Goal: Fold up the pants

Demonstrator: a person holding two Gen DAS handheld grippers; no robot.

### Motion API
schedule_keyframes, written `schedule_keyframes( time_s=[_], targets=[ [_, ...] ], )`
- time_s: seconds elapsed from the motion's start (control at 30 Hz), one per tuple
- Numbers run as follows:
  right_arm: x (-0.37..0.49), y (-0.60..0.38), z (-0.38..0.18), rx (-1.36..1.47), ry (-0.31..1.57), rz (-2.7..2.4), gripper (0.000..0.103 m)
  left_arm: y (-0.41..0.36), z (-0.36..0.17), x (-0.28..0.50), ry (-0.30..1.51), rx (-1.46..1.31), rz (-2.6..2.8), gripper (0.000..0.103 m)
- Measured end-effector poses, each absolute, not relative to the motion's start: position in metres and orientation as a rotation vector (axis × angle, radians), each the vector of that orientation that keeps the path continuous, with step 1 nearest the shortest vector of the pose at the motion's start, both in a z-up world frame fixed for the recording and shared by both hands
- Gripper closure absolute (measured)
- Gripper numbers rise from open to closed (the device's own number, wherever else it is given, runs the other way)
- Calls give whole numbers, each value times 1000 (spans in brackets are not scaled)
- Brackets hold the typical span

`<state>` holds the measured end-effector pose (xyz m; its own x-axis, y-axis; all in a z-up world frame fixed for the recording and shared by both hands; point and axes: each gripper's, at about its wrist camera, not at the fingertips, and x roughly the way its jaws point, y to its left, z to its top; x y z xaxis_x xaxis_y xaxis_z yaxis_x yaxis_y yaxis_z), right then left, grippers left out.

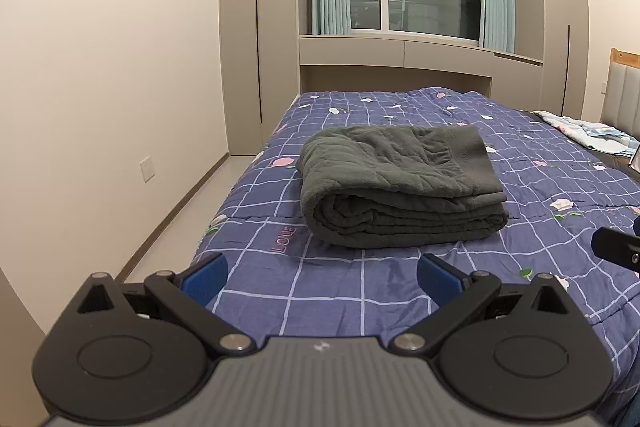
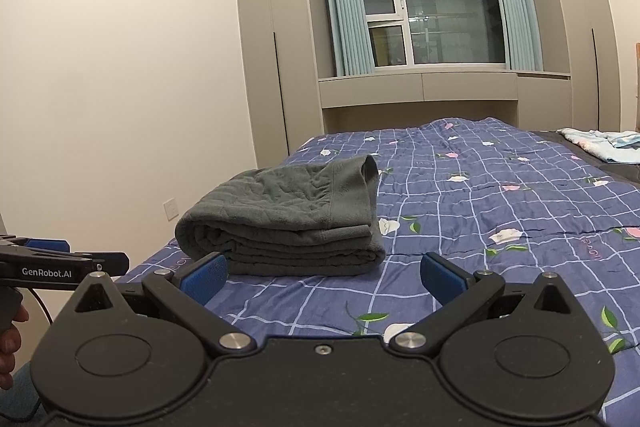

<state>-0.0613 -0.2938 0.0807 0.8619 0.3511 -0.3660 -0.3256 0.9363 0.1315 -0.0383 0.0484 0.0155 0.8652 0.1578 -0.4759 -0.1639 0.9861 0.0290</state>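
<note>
Both tongs agape before pants

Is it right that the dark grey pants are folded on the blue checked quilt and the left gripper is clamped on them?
Not quite. The pants lie folded on the quilt, but the left gripper is open and clear of them, as the left wrist view shows.

The dark grey-green fleece pants lie folded into a thick, compact stack of several layers on the blue checked bed, rounded fold at the left, smooth waistband band on top at the right.
</note>
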Motion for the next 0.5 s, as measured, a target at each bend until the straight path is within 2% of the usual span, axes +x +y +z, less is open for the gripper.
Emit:
schedule_keyframes(
  time_s=[0.5],
  targets=[
    [-62,-295,81,66,394,353,0,41,24,-49,405,-5,127,0]
  ],
)
